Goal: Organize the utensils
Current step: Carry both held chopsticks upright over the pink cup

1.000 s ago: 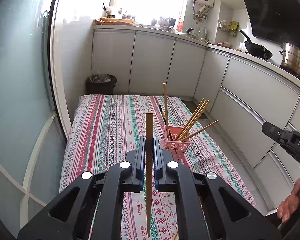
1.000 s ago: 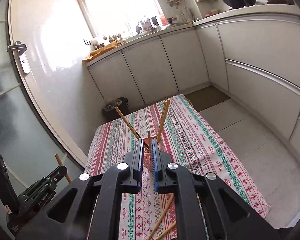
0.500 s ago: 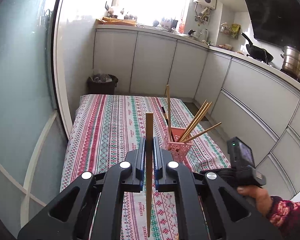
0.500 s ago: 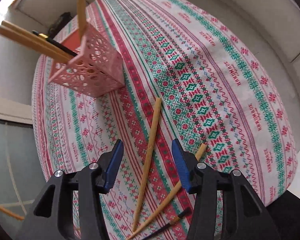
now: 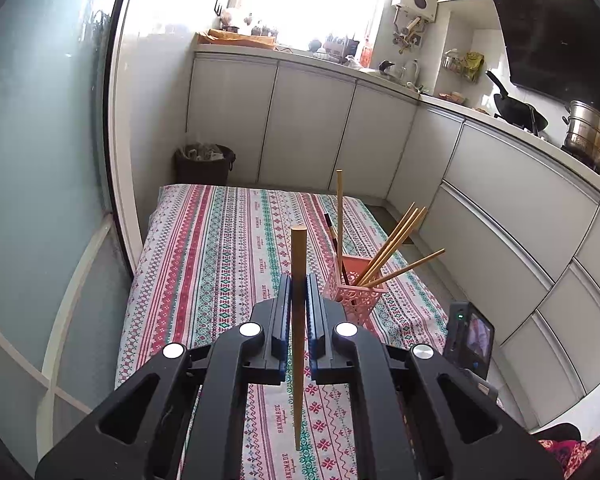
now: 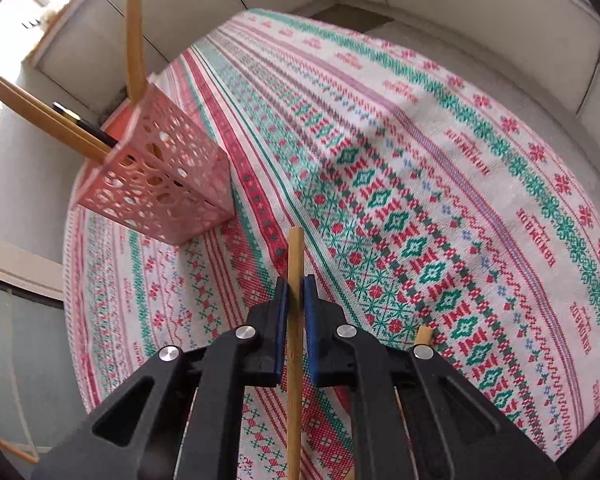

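A pink perforated holder point(image 5: 358, 294) point(image 6: 156, 182) stands on the patterned tablecloth point(image 5: 220, 248) point(image 6: 440, 168) with several wooden chopsticks and a dark one leaning out of it. My left gripper point(image 5: 299, 280) is shut on a wooden chopstick point(image 5: 298, 320), held upright above the cloth to the left of the holder. Low over the cloth, my right gripper point(image 6: 295, 286) is shut on another wooden chopstick point(image 6: 295, 264), right of and nearer than the holder. One more chopstick point(image 6: 423, 335) lies on the cloth, mostly hidden behind the right finger.
White kitchen cabinets point(image 5: 300, 128) run along the far and right sides, with a wok point(image 5: 516, 110) and steel pot point(image 5: 588, 136) on the counter. A dark waste bin point(image 5: 205, 164) sits beyond the table. A glass door point(image 5: 40, 160) is at the left. The right hand-held device point(image 5: 470, 338) shows low at the right.
My right gripper dropped from high over the table down to the cloth, opened around a lying chopstick, then shut on it. The left gripper stayed put with its chopstick.
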A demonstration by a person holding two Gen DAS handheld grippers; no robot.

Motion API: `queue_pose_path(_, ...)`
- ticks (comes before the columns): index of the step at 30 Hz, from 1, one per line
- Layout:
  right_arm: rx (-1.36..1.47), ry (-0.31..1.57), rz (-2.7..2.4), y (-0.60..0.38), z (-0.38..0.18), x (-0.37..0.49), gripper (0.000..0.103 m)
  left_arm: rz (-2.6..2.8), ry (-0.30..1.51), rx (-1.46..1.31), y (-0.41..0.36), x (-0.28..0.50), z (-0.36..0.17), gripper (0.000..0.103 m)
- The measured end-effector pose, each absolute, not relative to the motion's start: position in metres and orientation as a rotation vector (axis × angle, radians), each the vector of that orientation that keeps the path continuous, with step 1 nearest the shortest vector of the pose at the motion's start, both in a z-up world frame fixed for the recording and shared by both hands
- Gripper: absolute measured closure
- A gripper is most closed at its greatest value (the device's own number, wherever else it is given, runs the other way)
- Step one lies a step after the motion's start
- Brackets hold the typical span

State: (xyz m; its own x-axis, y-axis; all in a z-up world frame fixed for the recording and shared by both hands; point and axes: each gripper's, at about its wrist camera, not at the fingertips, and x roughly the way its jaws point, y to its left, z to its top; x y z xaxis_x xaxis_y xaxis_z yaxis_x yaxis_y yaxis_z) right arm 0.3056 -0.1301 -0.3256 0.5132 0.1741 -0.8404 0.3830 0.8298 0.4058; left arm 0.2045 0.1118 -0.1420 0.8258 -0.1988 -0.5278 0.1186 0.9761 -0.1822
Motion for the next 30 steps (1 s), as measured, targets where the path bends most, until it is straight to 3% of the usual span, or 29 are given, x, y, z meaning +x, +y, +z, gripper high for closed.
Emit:
queue_pose_path(14, 0.485, 0.575, 0.02, -0.159, -0.165, 0.24, 0.095, -0.235, 0.468, -0.16, 0.088, 0.197, -0.124, 0.097)
queue_pose_path(30, 0.429, 0.425, 0.028, -0.22, -0.07, 0.248, 0.095, -0.276, 0.363, -0.155, 0.052, 0.252, -0.07, 0.097)
